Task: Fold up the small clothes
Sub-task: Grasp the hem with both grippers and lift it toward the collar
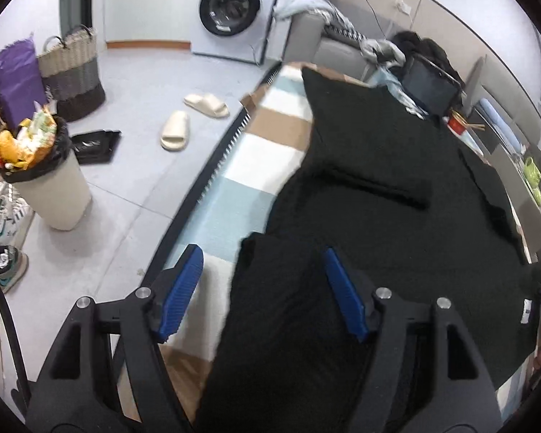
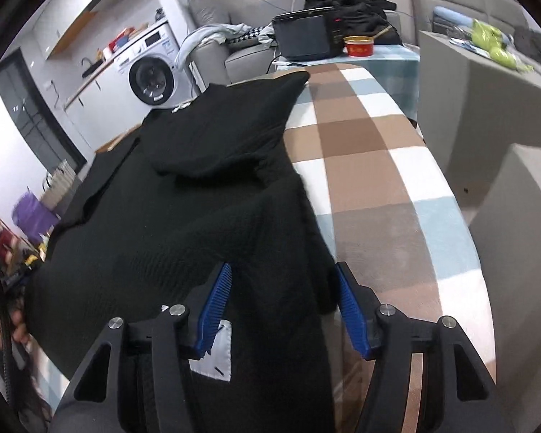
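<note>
blanket (image 2: 371, 166), checked in brown, white and pale blue, covers the work surface and fills the right wrist view from 12 to 4 o'clock; in the left wrist view it shows as a strip running from 12 down to 7 o'clock. black garment (image 1: 378, 187) lies spread flat on it, taking up most of both views, with one layer doubled over near the grippers and a white label (image 2: 212, 353) showing at 6 o'clock in the right view. washing machine (image 1: 234, 11) stands at 12 o'clock in the left view, a full bin (image 1: 50, 180) at 9 o'clock, slippers (image 1: 194, 115) at 10 o'clock on the floor.

left gripper (image 1: 263, 288) stands roughly half open, the folded edge of cloth lying between its blue pads but not pinched. right gripper (image 2: 285, 303) is likewise parted, cloth between the pads, nothing clamped.

the step in hand looks like the release after laying a fold over. the next move probably calls for lifting both grippers clear without dragging the cloth, then picking a fresh edge, likely the far end toward 12 o'clock, for the next fold.
</note>
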### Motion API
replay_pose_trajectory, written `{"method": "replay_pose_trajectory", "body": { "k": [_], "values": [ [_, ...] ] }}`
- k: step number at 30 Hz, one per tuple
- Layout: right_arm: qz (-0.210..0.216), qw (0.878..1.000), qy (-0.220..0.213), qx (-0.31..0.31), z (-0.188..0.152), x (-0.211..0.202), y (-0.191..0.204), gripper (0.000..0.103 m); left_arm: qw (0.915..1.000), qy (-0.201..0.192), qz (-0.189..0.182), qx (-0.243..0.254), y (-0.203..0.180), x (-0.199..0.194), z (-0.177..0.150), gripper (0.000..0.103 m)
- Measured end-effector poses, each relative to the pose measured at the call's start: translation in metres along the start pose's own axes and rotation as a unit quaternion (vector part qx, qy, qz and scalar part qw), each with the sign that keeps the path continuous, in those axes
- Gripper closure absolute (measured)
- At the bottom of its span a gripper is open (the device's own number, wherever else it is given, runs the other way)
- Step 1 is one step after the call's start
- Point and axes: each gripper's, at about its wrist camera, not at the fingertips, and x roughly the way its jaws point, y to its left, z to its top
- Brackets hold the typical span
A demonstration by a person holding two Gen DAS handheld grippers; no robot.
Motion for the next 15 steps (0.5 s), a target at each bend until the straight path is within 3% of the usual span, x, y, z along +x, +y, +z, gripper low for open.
{"method": "replay_pose_trajectory", "body": {
  "k": [1, 3, 5, 7, 9, 15],
  "values": [
    [-0.003, 1.0, -0.002, -0.007, 0.0, 0.001, 0.003, 0.044, 1.0, 0.005, -0.001, 0.0, -0.002, 0.005, 0.0, 0.036],
    [-0.005, 1.0, -0.002, -0.013, 0.001, 0.003, 0.007, 0.056, 0.9998, 0.009, -0.011, 0.009, -0.009, 0.013, 0.001, 0.046],
    [-0.008, 1.0, 0.001, -0.017, 0.002, 0.005, 0.009, 0.064, 0.9996, 0.007, -0.009, 0.024, -0.016, 0.017, 0.0, 0.069],
    [-0.019, 0.999, 0.001, -0.026, 0.001, 0.008, 0.011, 0.076, 0.9991, 0.006, -0.011, 0.04, -0.022, 0.021, -0.001, 0.085],
    [-0.022, 0.999, 0.0, -0.032, 0.001, 0.007, 0.012, 0.088, 0.9989, 0.006, -0.018, 0.043, -0.025, 0.022, -0.002, 0.089],
    [-0.017, 0.999, 0.014, -0.041, -0.005, 0.003, 0.015, 0.093, 0.9982, 0.001, -0.018, 0.057, -0.03, 0.013, -0.01, 0.091]
  ]
}}
